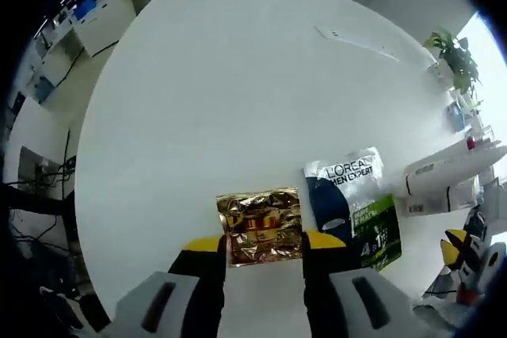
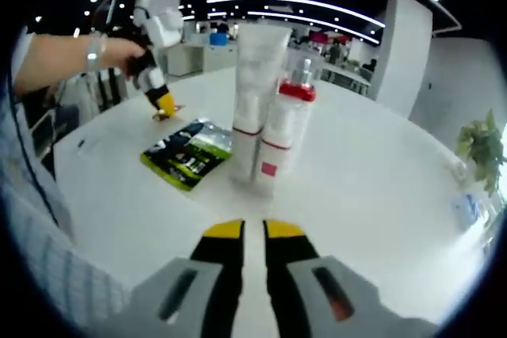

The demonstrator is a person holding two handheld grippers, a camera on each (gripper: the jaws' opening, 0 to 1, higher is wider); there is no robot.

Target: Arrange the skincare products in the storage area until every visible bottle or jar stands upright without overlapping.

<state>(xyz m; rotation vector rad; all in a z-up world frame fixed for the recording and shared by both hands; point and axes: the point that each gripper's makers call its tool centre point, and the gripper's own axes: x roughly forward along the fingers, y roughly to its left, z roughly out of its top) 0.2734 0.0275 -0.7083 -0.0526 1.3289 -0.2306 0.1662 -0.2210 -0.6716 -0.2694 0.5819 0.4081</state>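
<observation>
A gold foil sachet (image 1: 261,225) lies flat on the white round table (image 1: 230,93). My left gripper (image 1: 265,243) is open, one jaw at each side of the sachet's near edge. Beside it lies a green and black L'Oréal sachet (image 1: 354,205), also in the right gripper view (image 2: 188,153). A tall white tube (image 2: 256,77) and a white pump bottle with a red collar (image 2: 283,128) stand upright side by side. My right gripper (image 2: 253,231) hovers in front of them, shut on nothing. There the left gripper (image 2: 164,103) points down onto the gold sachet (image 2: 169,114).
A hand with a bracelet (image 2: 111,55) holds the left gripper. A flat white strip (image 1: 356,41) lies at the table's far side. A potted plant (image 2: 479,148) and a small blue item (image 2: 467,211) stand near the table's right edge. The table's near edge (image 1: 91,267) is close.
</observation>
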